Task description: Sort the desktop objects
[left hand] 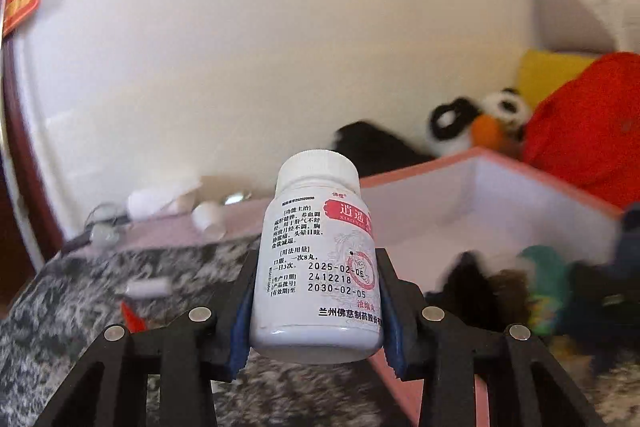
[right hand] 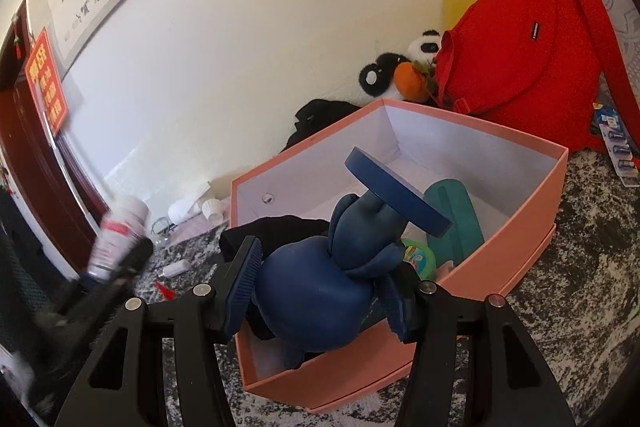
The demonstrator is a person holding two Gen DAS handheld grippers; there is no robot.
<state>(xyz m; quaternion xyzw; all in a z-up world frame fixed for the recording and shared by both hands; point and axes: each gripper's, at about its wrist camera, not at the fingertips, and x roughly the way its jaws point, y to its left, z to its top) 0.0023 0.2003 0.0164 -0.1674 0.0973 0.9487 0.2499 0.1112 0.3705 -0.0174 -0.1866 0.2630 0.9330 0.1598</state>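
A white medicine bottle [left hand: 320,227] with a white cap and a red-and-white label stands upright between the blue pads of my left gripper [left hand: 316,287], which is shut on it above the marbled surface, left of the pink box [left hand: 520,163]. The right wrist view shows the same bottle [right hand: 116,231] blurred at the left. My right gripper [right hand: 324,279] is shut on a dark blue rubbery figure [right hand: 372,227] with a flat round base, held over the near corner of the pink box [right hand: 480,131].
Inside the box lie a black cloth [right hand: 276,231], a teal item [right hand: 452,211] and a small green tub [right hand: 418,257]. A red backpack [right hand: 528,55] and a panda plush [right hand: 400,67] sit behind the box. Small white containers [right hand: 192,207] lie by the wall, a battery pack [right hand: 616,147] at the right.
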